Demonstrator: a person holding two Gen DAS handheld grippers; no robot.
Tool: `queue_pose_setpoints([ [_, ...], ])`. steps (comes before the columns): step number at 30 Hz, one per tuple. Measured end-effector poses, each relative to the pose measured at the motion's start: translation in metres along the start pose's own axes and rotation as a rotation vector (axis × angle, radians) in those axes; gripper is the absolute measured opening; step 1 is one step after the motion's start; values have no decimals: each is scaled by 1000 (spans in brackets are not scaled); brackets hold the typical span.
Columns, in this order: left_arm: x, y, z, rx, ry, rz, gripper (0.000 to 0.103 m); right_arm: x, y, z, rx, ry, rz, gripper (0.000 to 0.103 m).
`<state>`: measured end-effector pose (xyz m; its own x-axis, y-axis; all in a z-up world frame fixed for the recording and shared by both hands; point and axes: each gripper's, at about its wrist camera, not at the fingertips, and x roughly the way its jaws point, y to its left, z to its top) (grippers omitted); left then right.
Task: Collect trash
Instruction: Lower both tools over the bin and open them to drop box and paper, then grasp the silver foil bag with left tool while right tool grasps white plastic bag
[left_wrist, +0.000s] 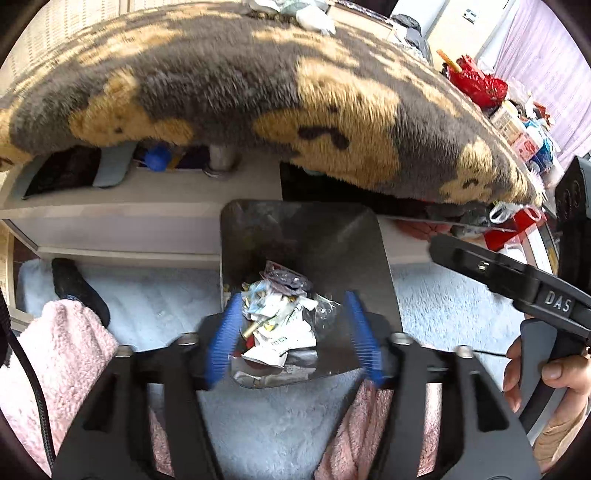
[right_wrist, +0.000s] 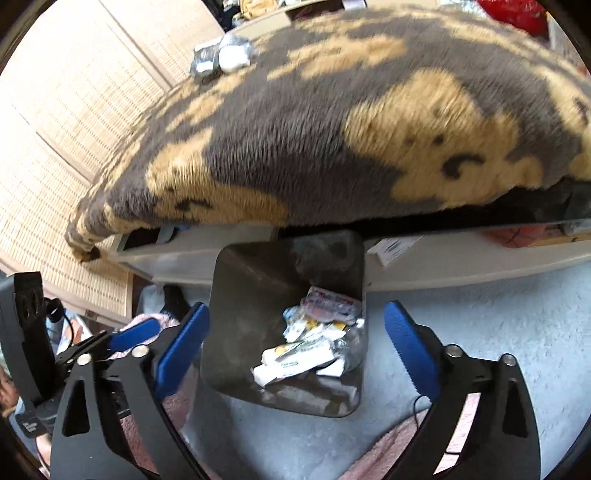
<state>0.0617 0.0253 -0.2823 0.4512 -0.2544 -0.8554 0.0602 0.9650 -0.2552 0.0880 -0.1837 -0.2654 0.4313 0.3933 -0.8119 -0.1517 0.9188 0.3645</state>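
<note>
A dark metal trash bin (left_wrist: 332, 236) stands on the pale carpet against the low table; it also shows in the right wrist view (right_wrist: 258, 280). Crumpled wrappers and packets (left_wrist: 280, 325) lie in its bottom, also in the right wrist view (right_wrist: 314, 347). My left gripper (left_wrist: 295, 336) is open and empty, above the bin's mouth. My right gripper (right_wrist: 295, 347) is open and empty, also over the bin. A crumpled white and grey wad (right_wrist: 225, 57) lies on the table's fur cover, and it also shows in the left wrist view (left_wrist: 314, 16).
A grey and tan fur cover (left_wrist: 240, 85) drapes the low table. Its shelf (left_wrist: 110, 206) holds dark items and a blue cap (left_wrist: 158, 157). Red bags and boxes (left_wrist: 480, 83) crowd the far right. A black sock (left_wrist: 79, 288) and pink fleece (left_wrist: 62, 354) are at left.
</note>
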Motion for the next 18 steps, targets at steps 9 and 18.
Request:
queue_pose_setpoints([
  [9, -34, 6, 25, -8, -76, 13, 84, -45, 7, 30, -39, -119, -30, 99],
  [18, -53, 16, 76, -1, -147, 44, 84, -64, 21, 93, -80, -205, -30, 99],
])
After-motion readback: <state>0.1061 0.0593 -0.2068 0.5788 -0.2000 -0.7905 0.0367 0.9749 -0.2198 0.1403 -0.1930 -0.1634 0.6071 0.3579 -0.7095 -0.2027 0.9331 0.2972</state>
